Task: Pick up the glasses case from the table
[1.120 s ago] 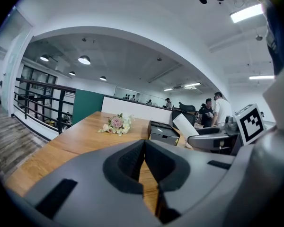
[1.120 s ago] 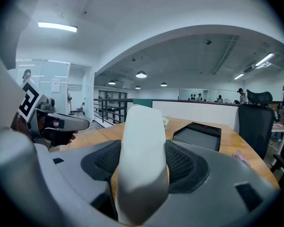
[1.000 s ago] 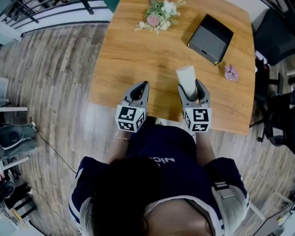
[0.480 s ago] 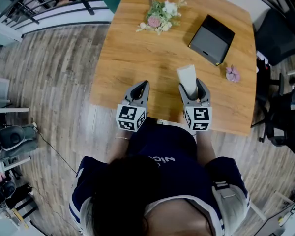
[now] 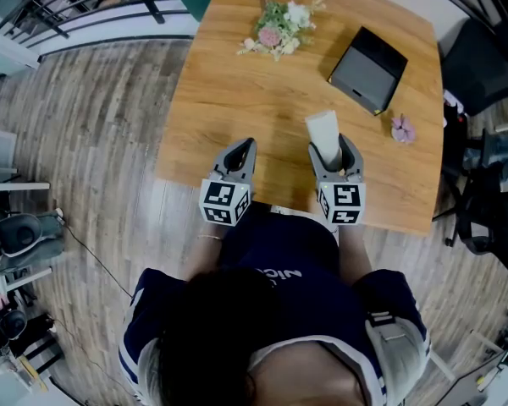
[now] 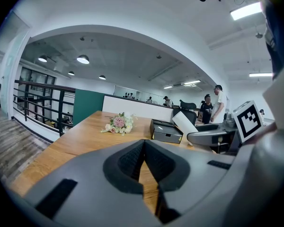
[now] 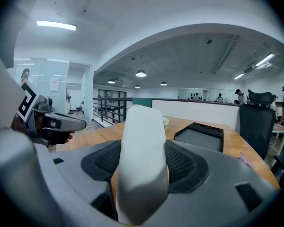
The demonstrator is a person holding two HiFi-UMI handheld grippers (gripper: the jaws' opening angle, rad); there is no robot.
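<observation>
A: Gripping the white glasses case (image 7: 142, 141) by its two long sides, the right gripper (image 5: 331, 148) holds it over the near part of the table (image 5: 229, 100). The left gripper (image 5: 245, 149) beside it is closed on nothing.

B: The case looks light and stiff to me, but smooth. It may slip.

A: Yes, so the middle is the best place to hold. Farther away lie a dark box (image 5: 367, 68) and flowers (image 5: 278, 25).

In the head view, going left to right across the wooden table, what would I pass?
left gripper → flower bouquet → glasses case → black box → small pink flower
</observation>
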